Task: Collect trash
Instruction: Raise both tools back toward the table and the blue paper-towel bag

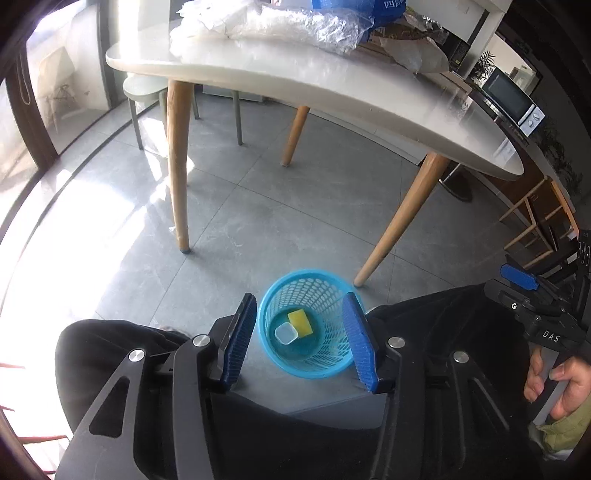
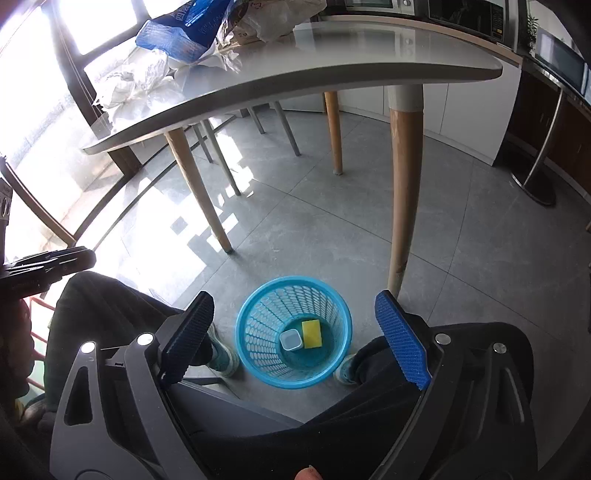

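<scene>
A blue perforated basket (image 1: 325,295) (image 2: 258,328) stands on the grey floor between a seated person's feet. Inside it lie a yellow sponge (image 1: 300,322) (image 2: 311,334) and a small clear plastic cup (image 1: 285,333) (image 2: 290,339). My left gripper (image 1: 303,314) hangs high above the basket, open, nothing between its blue pads. My right gripper (image 2: 295,314) is also well above the basket, jaws wide open and empty. On the white table lie crumpled clear plastic wrap (image 1: 295,26) (image 2: 129,81), a blue plastic bag (image 2: 184,33) (image 1: 384,9) and brown paper (image 1: 406,40).
The white table (image 1: 332,88) (image 2: 332,70) on wooden legs (image 1: 179,166) (image 2: 404,192) stands beyond the basket. The person's dark trouser legs (image 1: 110,350) (image 2: 110,310) and shoes (image 2: 225,354) flank the basket. A stool (image 1: 144,88), a microwave (image 1: 513,101) and cabinets sit farther back.
</scene>
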